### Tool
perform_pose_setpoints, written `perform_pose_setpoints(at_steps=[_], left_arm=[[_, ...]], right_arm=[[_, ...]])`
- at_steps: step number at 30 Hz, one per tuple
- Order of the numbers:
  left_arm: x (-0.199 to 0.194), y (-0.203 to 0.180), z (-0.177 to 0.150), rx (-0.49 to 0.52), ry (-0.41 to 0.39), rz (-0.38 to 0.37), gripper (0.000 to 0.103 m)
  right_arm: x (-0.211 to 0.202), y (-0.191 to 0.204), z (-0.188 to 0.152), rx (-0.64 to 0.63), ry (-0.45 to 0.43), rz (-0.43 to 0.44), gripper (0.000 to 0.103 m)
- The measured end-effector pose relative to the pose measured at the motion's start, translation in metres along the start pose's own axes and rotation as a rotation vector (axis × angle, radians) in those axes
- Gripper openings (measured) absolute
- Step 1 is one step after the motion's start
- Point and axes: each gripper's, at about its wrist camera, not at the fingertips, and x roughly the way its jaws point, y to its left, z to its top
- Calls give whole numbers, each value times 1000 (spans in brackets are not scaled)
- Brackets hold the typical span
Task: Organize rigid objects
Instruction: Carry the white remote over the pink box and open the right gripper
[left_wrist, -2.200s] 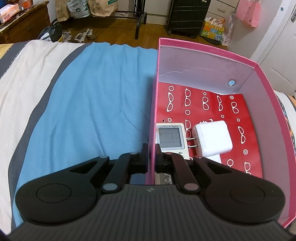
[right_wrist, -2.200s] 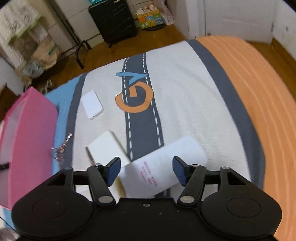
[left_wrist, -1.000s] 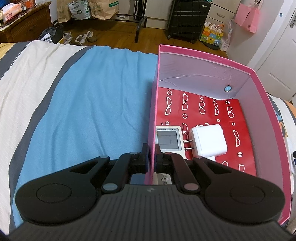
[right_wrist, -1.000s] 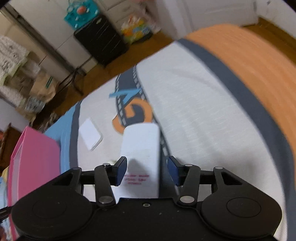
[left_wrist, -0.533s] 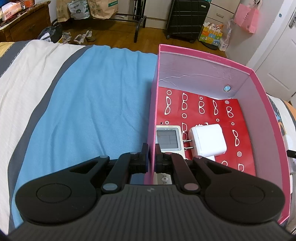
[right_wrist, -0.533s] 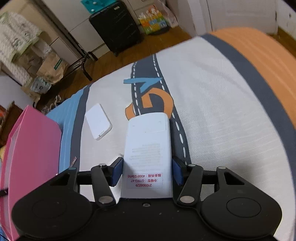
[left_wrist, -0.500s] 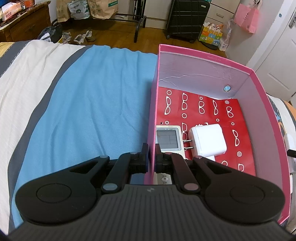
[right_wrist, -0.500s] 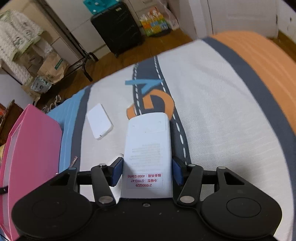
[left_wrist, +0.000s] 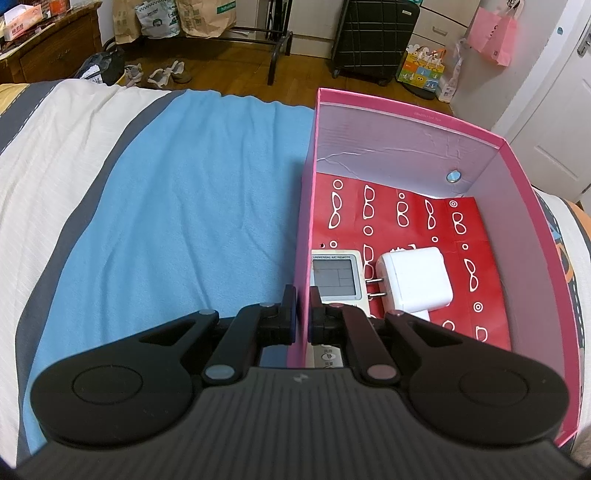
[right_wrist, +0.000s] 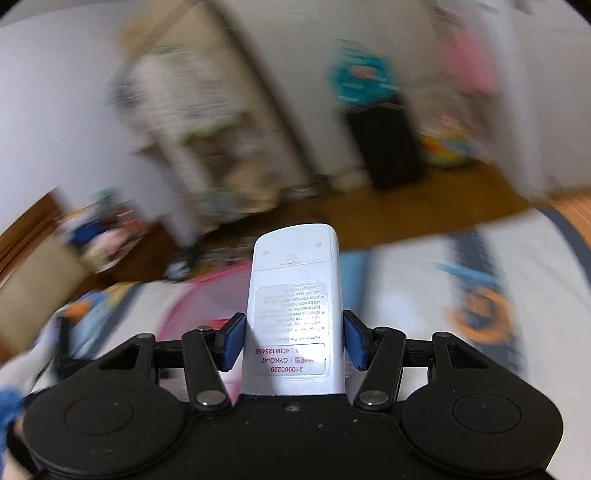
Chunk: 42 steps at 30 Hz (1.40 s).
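Observation:
My left gripper is shut on the left wall of the pink box, which sits on the bed. Inside the box, on its red glasses-print floor, lie a grey air-conditioner remote and a white plug adapter. My right gripper is shut on a white remote, back side up with its label showing, held up in the air and pointing away from me. The pink box shows as a blur low on the left behind the white remote.
The bed has a blue blanket left of the box and white, grey and orange stripes elsewhere. Beyond the bed lie a wooden floor, a black suitcase, paper bags and shoes. The right wrist view is heavily motion-blurred.
My right gripper has lifted the white remote off the bed and swung up and leftward, so the room's back wall now fills its view. The left gripper and box are unmoved.

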Motion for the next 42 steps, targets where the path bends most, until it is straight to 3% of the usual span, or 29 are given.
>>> perform_pose_setpoints(at_steps=[4,6,10,17,22,25,29,38,42], left_arm=[[0,0,0,-1,0,-1,5],[0,0,1,-5,0,-5,5],[-1,1,0,-6,-3,-11,5],[0,2,0,-11,-1,-23,5],[0,4,0,-11,-3,-32,6],[1,5,1,-16,-1,-35,6],[1,5,1,-7,6,-37,7],[-1,3,3,90,42,-58,7],[-4,2,2,121,42,-60,7]], right_arm=[[30,70,1,-190,104,85,61],[50,87,-6,-226,169,79,61],[89,109,-26,-224,321,-16,60],[129,131,-49,-406,406,-278,60],[142,121,-53,-415,488,-347,60],[143,127,-54,-433,481,-356,61],[136,119,-41,-365,454,-296,61],[58,78,-8,-296,234,-94,63],[36,50,-16,-355,239,-135,64]])
